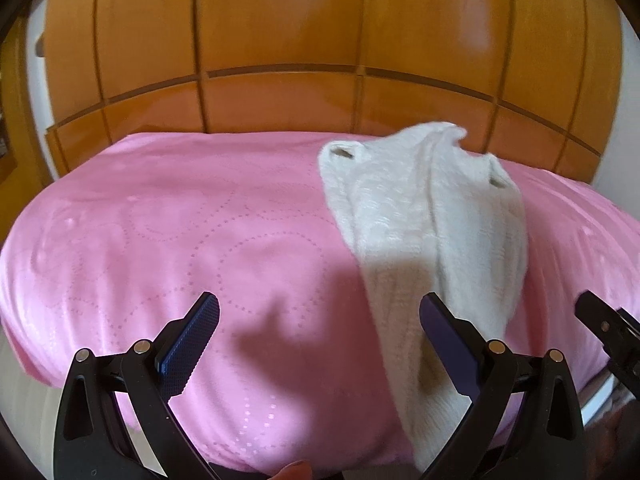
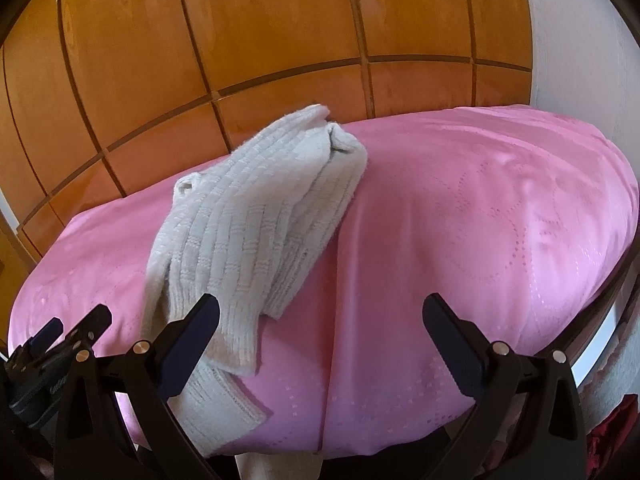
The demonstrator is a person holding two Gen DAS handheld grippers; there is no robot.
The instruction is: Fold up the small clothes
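A white knitted garment [image 1: 432, 224] lies in a loose, bunched strip on the pink bedspread [image 1: 180, 232], running from the far side to the near edge and hanging over it. In the right wrist view the white knitted garment [image 2: 256, 232] sits left of centre. My left gripper [image 1: 320, 312] is open and empty above the bedspread, its right finger next to the garment. My right gripper [image 2: 320, 312] is open and empty, its left finger over the garment's near end. The right gripper's tip [image 1: 600, 320] shows at the left view's right edge.
A wooden panelled wardrobe [image 1: 320, 40] stands right behind the bed. A white wall [image 2: 580, 60] is at the right. The bed's near edge [image 2: 360, 440] drops off just below the grippers. The left gripper [image 2: 60, 340] shows at the right view's left edge.
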